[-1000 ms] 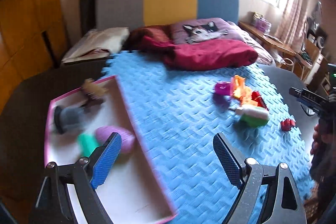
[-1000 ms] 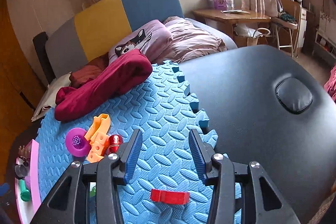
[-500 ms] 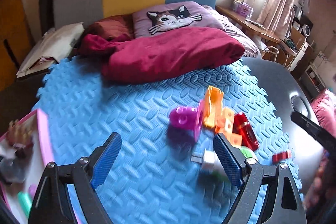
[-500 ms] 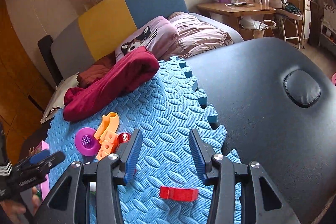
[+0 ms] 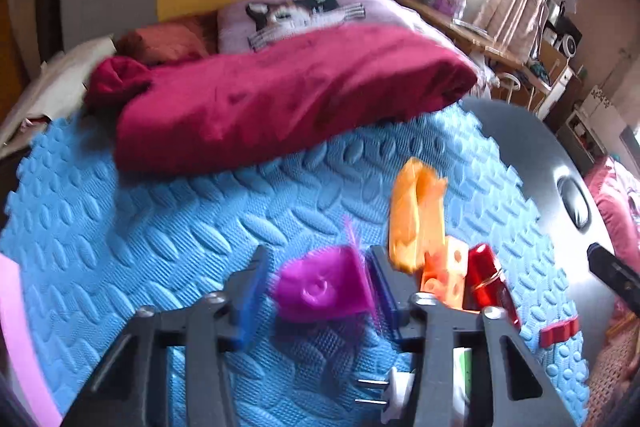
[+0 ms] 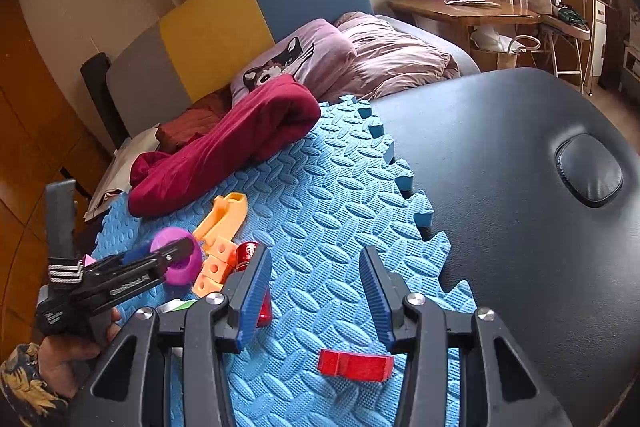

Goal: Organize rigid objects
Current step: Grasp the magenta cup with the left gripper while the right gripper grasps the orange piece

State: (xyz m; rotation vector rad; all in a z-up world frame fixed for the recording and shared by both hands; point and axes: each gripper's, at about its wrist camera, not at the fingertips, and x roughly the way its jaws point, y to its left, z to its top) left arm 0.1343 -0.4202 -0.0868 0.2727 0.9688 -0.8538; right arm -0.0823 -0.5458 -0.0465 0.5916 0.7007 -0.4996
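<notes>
At lower centre of the left wrist view, the left gripper (image 5: 316,287) was closing around the purple cup (image 5: 322,289) on the blue mat (image 5: 160,227), pads at its sides, orange toy (image 5: 418,223) beside it. The right gripper (image 6: 316,291) hung spread and empty above the red block (image 6: 354,365), lower centre.

A blue foam mat (image 6: 320,195) embossed with an oval tread pattern is seen, with a dark red blanket (image 5: 280,95) laid across its far edge. A purple cup (image 5: 320,287), an orange toy (image 5: 416,215), a translucent red piece (image 5: 486,281) and a red block (image 6: 354,365) are shown on it. The headboard (image 6: 240,31) is panelled in grey, yellow and blue, and blue ribbed pads (image 6: 256,283) are carried on black frames.
</notes>
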